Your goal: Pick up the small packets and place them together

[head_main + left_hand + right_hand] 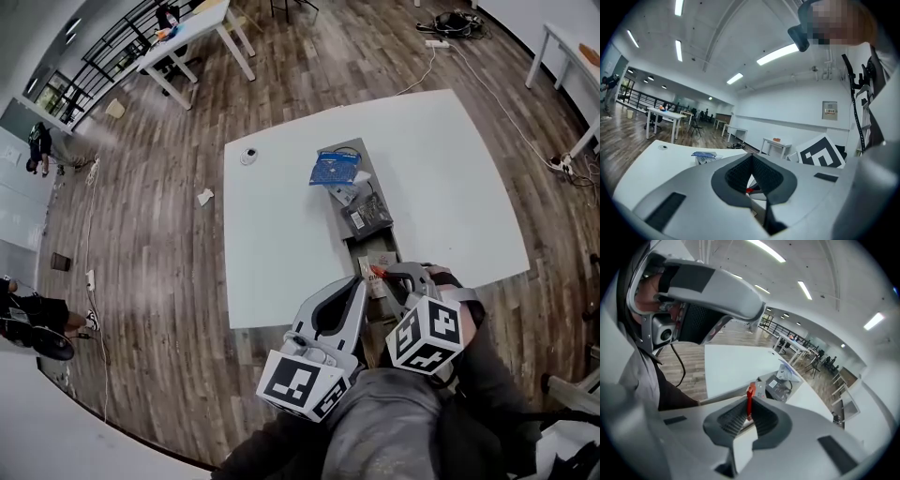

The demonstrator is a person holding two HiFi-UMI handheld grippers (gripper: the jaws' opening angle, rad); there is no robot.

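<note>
My right gripper (386,273) hangs over the near edge of the white table (281,244), shut on a small red packet (377,271). In the right gripper view the red packet (750,399) stands on edge between the pads of that gripper (749,411). My left gripper (359,281) is just to its left, and its jaws (751,159) meet at the tips with nothing held. On a long grey tray (367,161) lie a blue packet (335,169), a dark packet (367,218) and a pale packet (380,262) at the near end.
A small round white object (248,156) sits near the table's far left corner. A scrap of paper (204,197) and cables (427,56) lie on the wooden floor. More white tables (187,37) stand farther back.
</note>
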